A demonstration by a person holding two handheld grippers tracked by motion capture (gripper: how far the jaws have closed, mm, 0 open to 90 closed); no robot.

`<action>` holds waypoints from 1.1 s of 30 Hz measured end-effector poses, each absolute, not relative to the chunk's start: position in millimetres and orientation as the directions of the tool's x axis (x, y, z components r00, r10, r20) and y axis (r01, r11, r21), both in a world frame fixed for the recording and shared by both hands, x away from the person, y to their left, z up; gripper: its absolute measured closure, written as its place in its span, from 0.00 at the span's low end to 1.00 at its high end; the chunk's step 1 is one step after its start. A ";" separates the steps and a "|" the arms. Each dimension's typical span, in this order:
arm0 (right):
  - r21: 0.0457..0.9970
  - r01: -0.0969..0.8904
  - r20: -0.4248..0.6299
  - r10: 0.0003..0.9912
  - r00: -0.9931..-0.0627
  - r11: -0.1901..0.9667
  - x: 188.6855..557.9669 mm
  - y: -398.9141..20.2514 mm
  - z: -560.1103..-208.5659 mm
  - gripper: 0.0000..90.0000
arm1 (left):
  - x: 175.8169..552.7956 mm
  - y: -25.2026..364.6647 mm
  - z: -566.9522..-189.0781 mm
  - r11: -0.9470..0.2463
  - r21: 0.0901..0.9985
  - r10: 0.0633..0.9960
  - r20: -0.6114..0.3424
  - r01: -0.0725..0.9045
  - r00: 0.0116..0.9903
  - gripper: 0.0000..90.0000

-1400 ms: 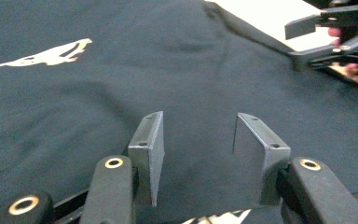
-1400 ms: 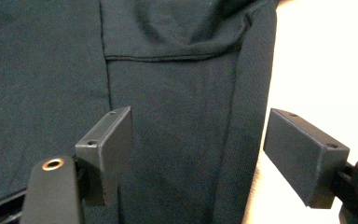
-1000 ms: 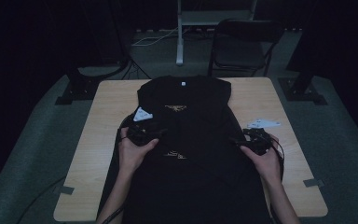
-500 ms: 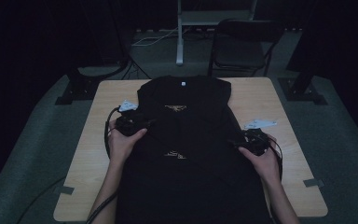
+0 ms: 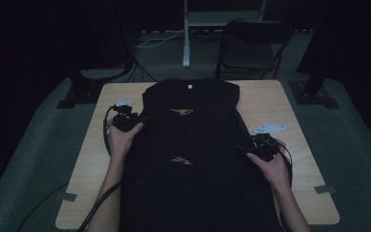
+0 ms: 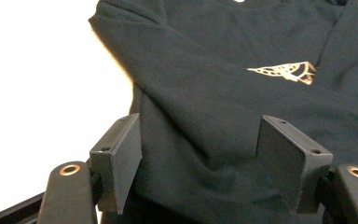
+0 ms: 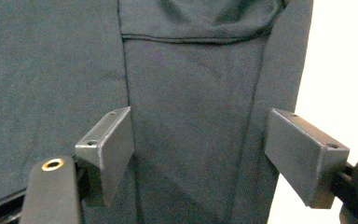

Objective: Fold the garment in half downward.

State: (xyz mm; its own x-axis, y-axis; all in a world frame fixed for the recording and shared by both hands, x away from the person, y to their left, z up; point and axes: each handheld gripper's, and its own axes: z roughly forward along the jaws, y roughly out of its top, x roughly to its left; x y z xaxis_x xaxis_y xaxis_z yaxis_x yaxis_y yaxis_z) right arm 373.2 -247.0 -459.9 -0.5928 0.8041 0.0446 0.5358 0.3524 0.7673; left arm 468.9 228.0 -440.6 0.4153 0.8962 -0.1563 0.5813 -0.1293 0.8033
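So, quick notes on how we'd handle this fold:

Table (image 5: 270, 104): light wood with bare strips down both sides, so we've got room to work outward from the cloth.

Shirt (image 5: 198, 145): black long-sleeve, lying flat down the middle of the table, collar at the far end, hem hanging toward us. Both sleeves look folded in and crossed over the chest, just under the small gold print (image 6: 286, 72).

Left gripper (image 6: 200, 154): near the shirt's left shoulder edge, jaws have just been opening and now stand wide apart, sleeve cloth lying loose under them, nothing pinched.

Right gripper (image 7: 200, 149): at the shirt's right side edge, lower down, jaws also apart over the fabric and clamped on nothing.

Next move, our guess: fold the sides in. We'd take each side edge through all the layers, at matching spots left and right.

Watch out: grabbing one layer only would probably drag the crossed sleeves loose.
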 end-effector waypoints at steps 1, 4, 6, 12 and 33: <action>0.767 0.535 0.043 0.803 -0.594 0.354 373.2 -246.8 -460.0 0.26 | 471.0 228.5 -441.8 -0.121 0.801 0.898 -0.163 0.586 0.408 0.36; 0.765 0.540 0.050 0.804 -0.593 0.351 373.5 -246.8 -460.0 0.26 | 478.0 229.9 -446.0 -0.116 0.794 0.903 -0.167 0.597 0.396 0.36; 0.766 0.542 0.057 0.804 -0.592 0.345 373.9 -247.6 -460.0 0.26 | 483.0 230.6 -448.3 -0.100 0.790 0.906 -0.179 0.605 0.384 0.37; 0.765 0.546 0.062 0.803 -0.592 0.343 374.5 -247.5 -459.9 0.25 | 499.6 228.1 -450.6 -0.074 0.784 0.912 -0.196 0.617 0.359 0.36; 0.754 0.536 0.018 0.804 -0.594 0.380 372.7 -242.9 -460.1 0.23 | 529.7 215.9 -455.4 -0.114 0.781 0.932 -0.131 0.614 0.339 0.41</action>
State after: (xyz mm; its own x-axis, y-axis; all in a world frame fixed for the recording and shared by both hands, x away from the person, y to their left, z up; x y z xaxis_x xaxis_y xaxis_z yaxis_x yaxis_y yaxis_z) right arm 372.7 -242.9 -460.1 -0.5944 0.8040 0.0176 0.5363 0.3799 0.7537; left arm 529.7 215.9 -455.4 0.3389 0.9317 -0.1309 0.6141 -0.1136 0.7810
